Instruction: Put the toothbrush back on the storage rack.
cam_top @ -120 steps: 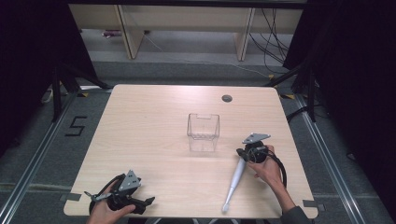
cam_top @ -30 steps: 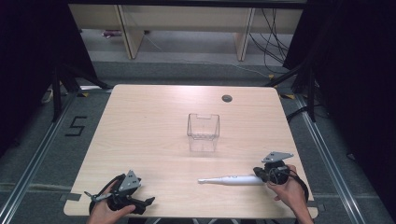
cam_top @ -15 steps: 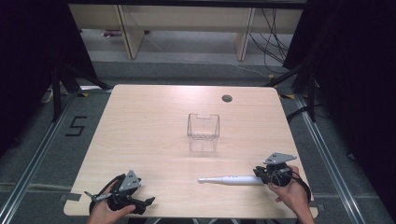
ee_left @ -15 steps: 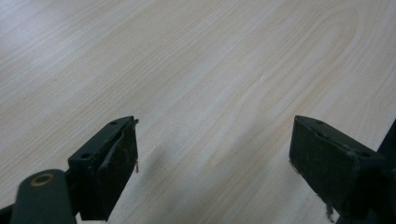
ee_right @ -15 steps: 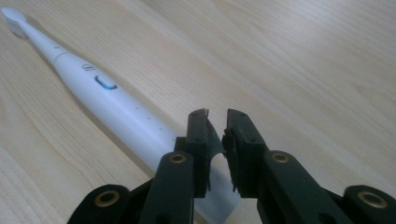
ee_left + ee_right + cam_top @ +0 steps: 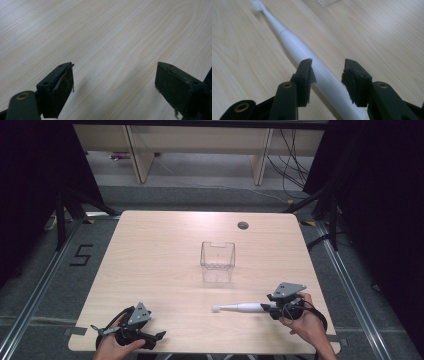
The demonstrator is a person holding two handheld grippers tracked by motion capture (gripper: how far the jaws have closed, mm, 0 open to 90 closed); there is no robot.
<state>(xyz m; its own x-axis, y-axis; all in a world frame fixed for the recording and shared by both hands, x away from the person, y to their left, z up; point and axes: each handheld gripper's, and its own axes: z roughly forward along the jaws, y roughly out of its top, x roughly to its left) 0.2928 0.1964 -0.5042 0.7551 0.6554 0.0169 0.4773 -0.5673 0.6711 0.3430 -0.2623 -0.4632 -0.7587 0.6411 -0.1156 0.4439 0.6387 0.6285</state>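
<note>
Right gripper (image 6: 327, 75), jaws just opening off the smooth white toothbrush (image 6: 312, 60) between them; clear square box (image 6: 217, 261) at eleven o'clock. Left gripper (image 6: 115, 92) wide, over pale woodgrain.

Premises: a laboratory or recording bay, not a domestic room. Evidence follows. A single pale wood-grain table (image 6: 165, 245) stands on grey flooring, bare save for test items, with a cable port (image 6: 243, 225) well beyond the fingers (image 6: 61, 85) of the hand-held tools. Black curtains (image 6: 30, 180) enclose both sides. Metal floor rails (image 6: 45, 280) run along the table's flanks, with a numeral 5 (image 6: 81, 255) marked on the floor to the left. Loose cables (image 6: 292, 165) hang and trail at the far right. Plain light shelving units (image 6: 195, 142) line the back wall. Black stand legs (image 6: 67, 205) sit at the table's far corners.
</note>
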